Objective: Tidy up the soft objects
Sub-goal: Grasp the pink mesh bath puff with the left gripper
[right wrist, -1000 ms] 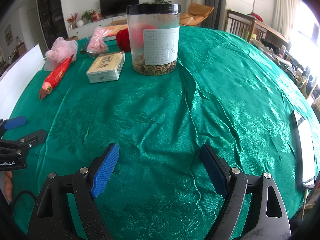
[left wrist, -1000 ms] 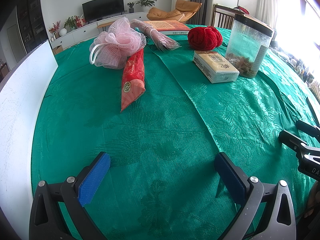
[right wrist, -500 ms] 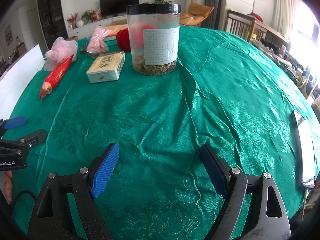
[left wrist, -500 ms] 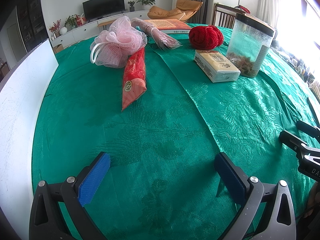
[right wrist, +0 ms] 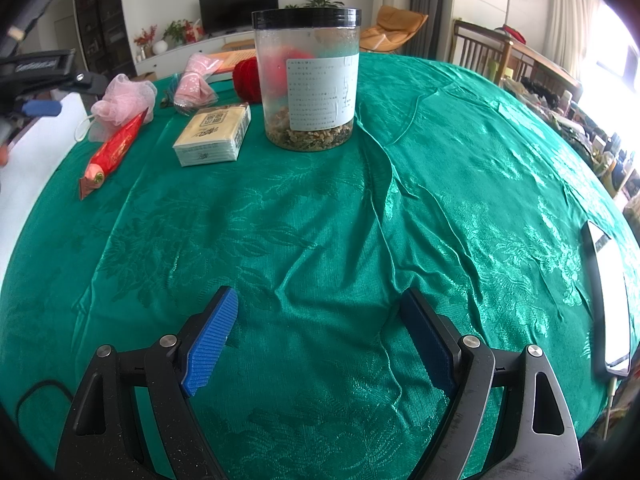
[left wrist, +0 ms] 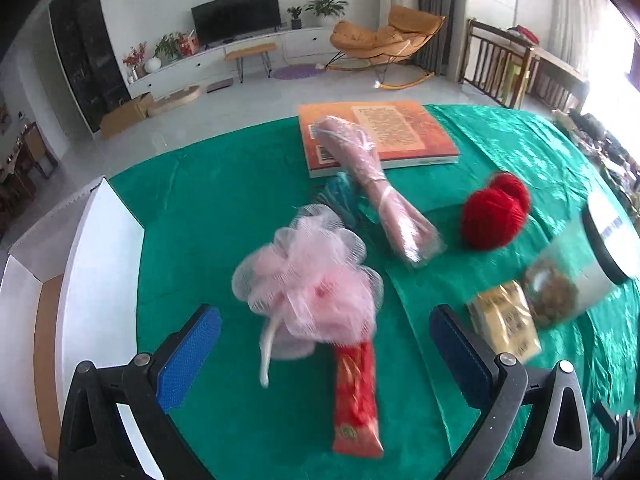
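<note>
- My left gripper [left wrist: 324, 356] has its blue ribbed pads spread wide with nothing between them; it hangs above the near edge of the pale pink mesh bath pouf [left wrist: 308, 284], which is not yet touched.
- My right gripper [right wrist: 316, 340] is likewise wide open and empty, over bare green damask tablecloth [right wrist: 460, 168], well apart from every object.
- The pouf sits at the middle of the left view, on the left part of the table; its white cord loop [left wrist: 266, 354] trails toward me; its near side touches the far end of a long red foil packet [left wrist: 356, 396].
- I judge the pouf very light, springy and shapeless; it should squash to almost nothing, so I would take it through the gathered centre, where the netting is densest; the cord is thin and could slip from the pads.
- Risk, as I judge it: closing low could catch the red packet or pinch the cloth.
- Farther out: a pink towel roll in clear wrap [left wrist: 380, 196] leans on an orange book [left wrist: 380, 136]; a red yarn ball [left wrist: 494, 212] lies to the right; both look soft, the yarn liable to roll.
- Near right: a cream tissue pack [right wrist: 214, 134] just beside a clear black-lidded jar [right wrist: 308, 80].
- Far left: a white cardboard box [left wrist: 96, 280] at the table's edge, probably the destination.
</note>
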### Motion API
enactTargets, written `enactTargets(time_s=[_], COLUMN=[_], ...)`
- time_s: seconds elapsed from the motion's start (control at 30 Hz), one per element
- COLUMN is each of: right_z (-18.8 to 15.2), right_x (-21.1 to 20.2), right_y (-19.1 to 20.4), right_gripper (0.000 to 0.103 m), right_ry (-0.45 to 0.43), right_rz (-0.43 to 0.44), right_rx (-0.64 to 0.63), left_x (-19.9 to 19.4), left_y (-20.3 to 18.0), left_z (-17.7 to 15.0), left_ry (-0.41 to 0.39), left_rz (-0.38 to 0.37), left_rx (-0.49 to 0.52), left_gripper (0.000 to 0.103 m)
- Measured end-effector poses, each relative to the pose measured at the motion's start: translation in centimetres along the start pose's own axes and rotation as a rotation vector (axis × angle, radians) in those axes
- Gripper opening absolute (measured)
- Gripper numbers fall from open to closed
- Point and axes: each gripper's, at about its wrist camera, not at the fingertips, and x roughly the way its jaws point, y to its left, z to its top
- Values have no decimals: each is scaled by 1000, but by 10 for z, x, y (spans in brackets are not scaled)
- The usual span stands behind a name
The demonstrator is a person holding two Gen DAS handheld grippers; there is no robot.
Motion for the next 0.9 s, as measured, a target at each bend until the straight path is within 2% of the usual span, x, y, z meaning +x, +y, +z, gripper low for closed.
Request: enactTargets(time_s=[0.1, 0.13, 0.17, 0.2, 0.23, 0.3, 0.37, 0.5, 0.67, 0.8, 0.9], right_z=[0, 0, 0, 0, 0, 0, 0, 0, 0, 0, 0], right_x=[0, 0, 0, 0, 0, 0, 0, 0, 0, 0, 0], right_y=[0, 0, 0, 0, 0, 0, 0, 0, 0, 0, 0], right_gripper=[85, 85, 85, 85, 85, 85, 86, 86, 86, 86, 86], right_ry=[0, 0, -1, 0, 0, 0, 0, -1, -1, -2, -1], right_rz=[0, 0, 0, 0, 0, 0, -1, 0, 1, 1, 1], right_rx=[0, 0, 0, 0, 0, 0, 0, 0, 0, 0, 0], left_x=[39, 45, 49, 50, 49, 29, 0, -65, -114, -130, -139], left_y=[22, 28, 35, 39, 44, 50, 55, 52, 41, 33, 19], left_z=[15, 15, 14, 11, 9, 1, -12, -49, -110, -151, -167], left_ry=[71, 73, 67, 74, 82, 27, -18, -53, -48, -54, -80], left_rz=[-28, -67, -121, -170, -210, -259, -286, -345, -375, -361, -363], left_rx=[-114, -157, -198, -233, -264, -292, -300, -247, -189, -144, -79], left_gripper=[102, 90, 73, 35, 32, 27, 26, 26, 26, 26, 26])
